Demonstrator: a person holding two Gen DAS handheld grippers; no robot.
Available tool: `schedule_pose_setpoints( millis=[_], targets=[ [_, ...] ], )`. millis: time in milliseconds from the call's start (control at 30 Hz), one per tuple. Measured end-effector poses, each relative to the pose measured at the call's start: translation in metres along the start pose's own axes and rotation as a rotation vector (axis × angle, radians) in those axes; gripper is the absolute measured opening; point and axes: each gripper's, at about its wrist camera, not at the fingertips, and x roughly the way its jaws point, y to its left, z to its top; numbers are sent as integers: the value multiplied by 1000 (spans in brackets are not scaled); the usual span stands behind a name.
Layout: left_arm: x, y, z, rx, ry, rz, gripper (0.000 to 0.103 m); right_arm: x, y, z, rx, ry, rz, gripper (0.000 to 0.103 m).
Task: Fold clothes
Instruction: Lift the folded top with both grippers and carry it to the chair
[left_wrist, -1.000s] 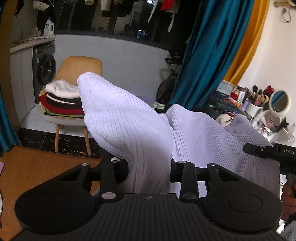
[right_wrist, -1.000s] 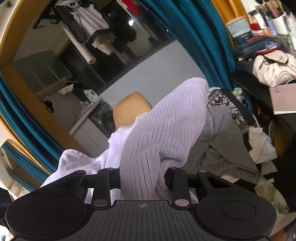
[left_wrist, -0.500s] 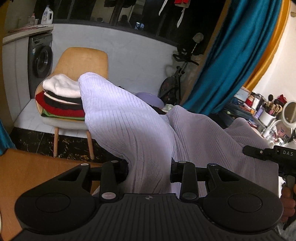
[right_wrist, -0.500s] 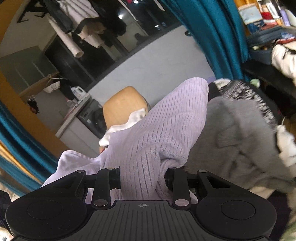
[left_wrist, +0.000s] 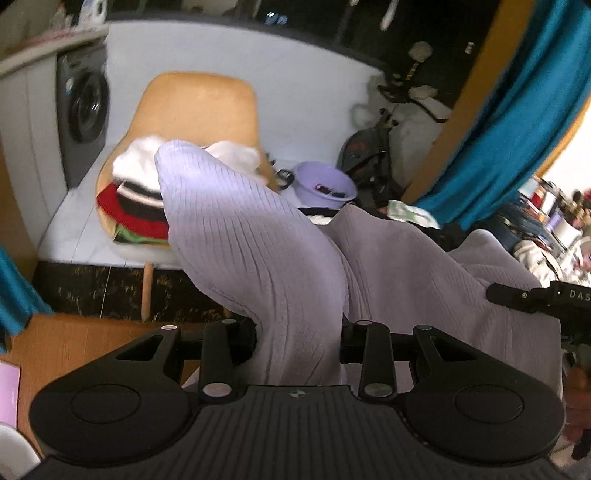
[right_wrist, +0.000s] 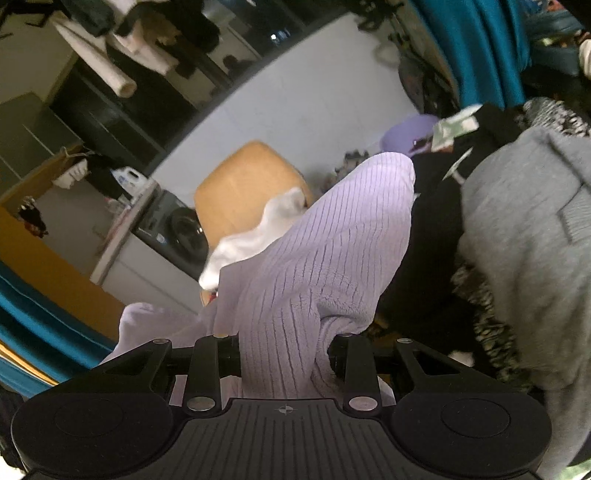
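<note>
A lavender ribbed knit garment is bunched between the jaws of my left gripper, which is shut on it; the cloth covers the fingertips. The same lavender garment fills my right gripper, also shut on it. The cloth hangs in the air between the two, and the right gripper's black body shows at the right edge of the left wrist view. Behind stands a tan chair with a stack of folded clothes, white on top, then black, red and green.
A washing machine stands left of the chair and a lavender basin to its right. A heap of grey and black clothes lies at the right. Teal curtains hang at the right, and a wooden floor shows below.
Both grippers have swept sideways with the garment toward the chair, which now looks larger and nearer. The dressing-table clutter slid out to the right edge. Both grips are unchanged.
</note>
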Motion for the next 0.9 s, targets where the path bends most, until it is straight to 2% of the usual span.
schedule_pose_setpoints(
  millis=[200,367,567,667,800,900],
  targets=[
    [22,52,34,-51,-20,50,36,75,28,15,-30,36,36,28],
    [59,93,80,-94,-42,95,36,153,50,50,-46,79,71,28],
    [129,139,157,-148,-113,155,36,277,67,142,-90,140,148,28],
    [176,155,206,-191,-90,212,36,345,82,189,-117,156,187,28],
    [225,169,275,-223,-109,273,36,434,115,247,-153,191,196,28],
    [251,184,320,-213,-131,290,36,485,134,292,-145,196,196,28]
  ],
)
